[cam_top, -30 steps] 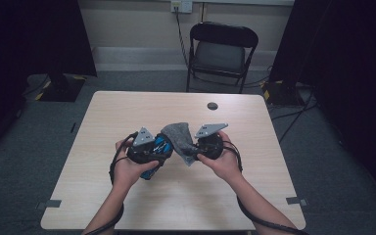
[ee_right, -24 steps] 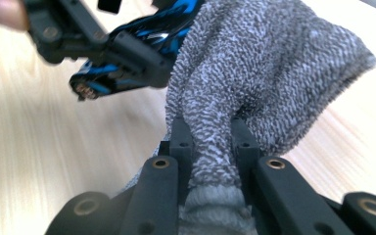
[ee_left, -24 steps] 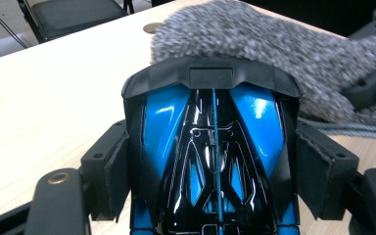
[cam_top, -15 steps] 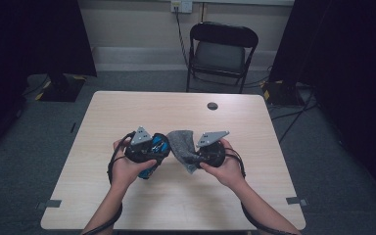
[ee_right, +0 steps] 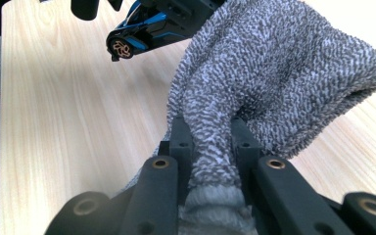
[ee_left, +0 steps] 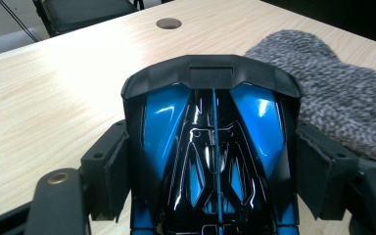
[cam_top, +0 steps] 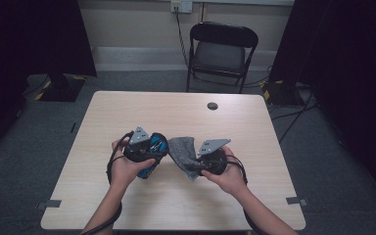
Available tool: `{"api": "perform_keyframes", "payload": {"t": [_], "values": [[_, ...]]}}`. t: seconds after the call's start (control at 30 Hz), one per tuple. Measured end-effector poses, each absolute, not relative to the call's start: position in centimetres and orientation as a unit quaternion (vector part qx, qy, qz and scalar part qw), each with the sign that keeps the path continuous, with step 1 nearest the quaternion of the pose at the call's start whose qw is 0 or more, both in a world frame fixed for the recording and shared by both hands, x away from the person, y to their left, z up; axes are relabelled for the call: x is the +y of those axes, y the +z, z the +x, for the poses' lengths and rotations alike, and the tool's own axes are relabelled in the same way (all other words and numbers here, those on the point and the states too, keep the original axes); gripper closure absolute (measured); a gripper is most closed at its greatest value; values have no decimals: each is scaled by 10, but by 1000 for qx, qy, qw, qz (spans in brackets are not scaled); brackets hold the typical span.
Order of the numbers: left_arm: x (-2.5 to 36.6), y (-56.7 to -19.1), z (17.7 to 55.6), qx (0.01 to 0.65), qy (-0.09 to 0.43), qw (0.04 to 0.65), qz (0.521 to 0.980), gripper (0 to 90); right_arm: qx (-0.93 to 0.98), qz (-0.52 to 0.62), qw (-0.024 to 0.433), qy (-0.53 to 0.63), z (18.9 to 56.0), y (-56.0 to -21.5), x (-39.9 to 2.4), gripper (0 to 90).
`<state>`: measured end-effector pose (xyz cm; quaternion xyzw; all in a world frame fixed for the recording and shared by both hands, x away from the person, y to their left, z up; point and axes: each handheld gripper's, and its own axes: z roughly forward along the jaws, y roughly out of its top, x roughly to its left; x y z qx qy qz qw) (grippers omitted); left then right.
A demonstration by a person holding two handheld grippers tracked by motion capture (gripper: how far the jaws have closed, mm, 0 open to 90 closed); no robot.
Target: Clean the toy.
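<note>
Grey speckled knitted sock [cam_top: 183, 152] is hanging above the pale wooden table [cam_top: 176, 117], pinched by the right gripper [cam_top: 201, 165], whose jaws are closing tight on its fabric. The left gripper [cam_top: 152, 152] is clamping a glossy blue and black toy car [ee_left: 210, 147] just beside it. Spreading the sock's opening wide toward the car's nose should be helping it slide in.

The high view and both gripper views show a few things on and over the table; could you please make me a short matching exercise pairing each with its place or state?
Things:
1. blue and black toy car
2. grey knitted sock
3. round hole
4. folding chair

Places or states:
a. stands beyond the table's far edge
b. clamped in the right gripper
c. set in the tabletop near its far edge
d. clamped in the left gripper

Pairs: 1-d, 2-b, 3-c, 4-a
</note>
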<state>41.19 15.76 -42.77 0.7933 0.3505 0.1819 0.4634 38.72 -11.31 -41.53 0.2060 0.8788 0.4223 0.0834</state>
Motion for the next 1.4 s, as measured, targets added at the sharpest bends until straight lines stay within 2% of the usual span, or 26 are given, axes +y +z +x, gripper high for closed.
{"api": "perform_keyframes", "payload": {"t": [0.4,0.73,1.03,1.4], "values": [[165,-426,413,362,188,466,785,256,877,230,94,412,383,-422,-141,775],[147,-419,407,334,178,476,794,256,848,301,134,416,418,-408,-167,775],[139,-415,404,323,167,484,796,256,842,312,134,418,449,-397,-143,775],[138,-414,402,321,152,492,795,256,850,288,118,424,455,-397,-110,774]]}}
